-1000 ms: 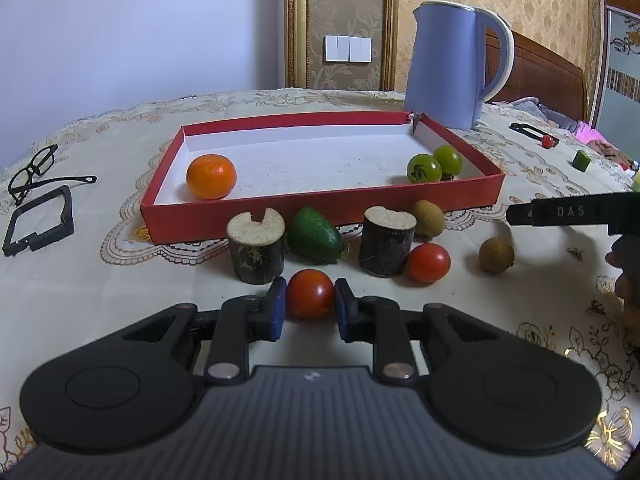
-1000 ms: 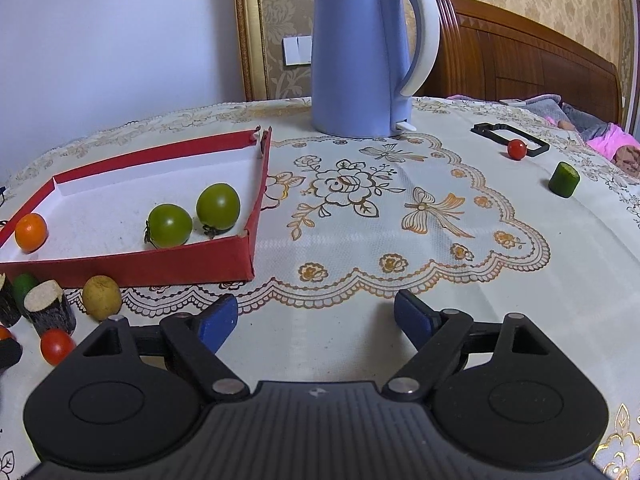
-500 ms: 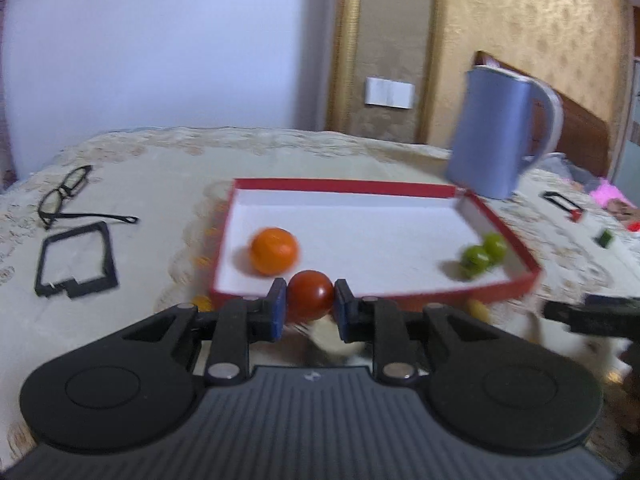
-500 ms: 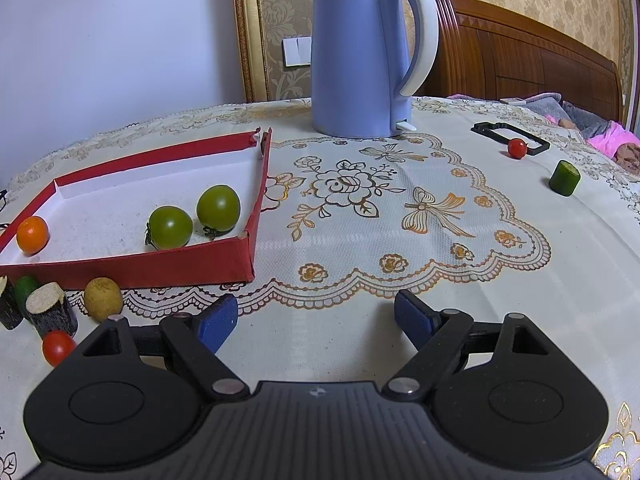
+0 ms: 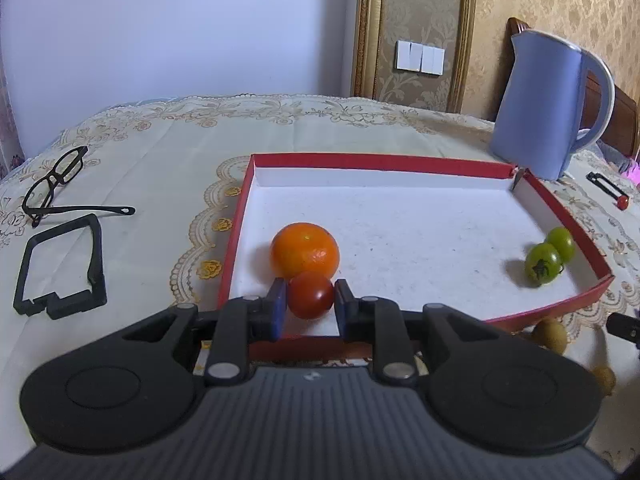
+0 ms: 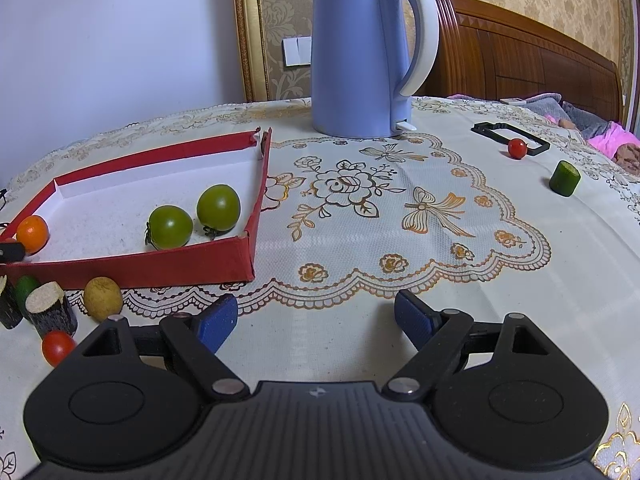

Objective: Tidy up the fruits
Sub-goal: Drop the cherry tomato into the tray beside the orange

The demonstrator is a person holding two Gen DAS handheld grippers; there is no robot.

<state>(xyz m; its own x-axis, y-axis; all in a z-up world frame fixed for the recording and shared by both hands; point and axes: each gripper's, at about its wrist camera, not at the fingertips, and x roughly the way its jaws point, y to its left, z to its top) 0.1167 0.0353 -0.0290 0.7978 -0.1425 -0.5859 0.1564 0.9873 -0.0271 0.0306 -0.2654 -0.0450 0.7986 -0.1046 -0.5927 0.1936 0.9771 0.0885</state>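
With the left claw clenched on the red tomato above the red tray, lower it beside the orange onto bare floor before releasing, lest it roll.

A red tomato before an orange in a red tray with a white floor, two green tomatoes inside; a periwinkle kettle on the surface's cream cloth with gold floral lace print; black glasses.
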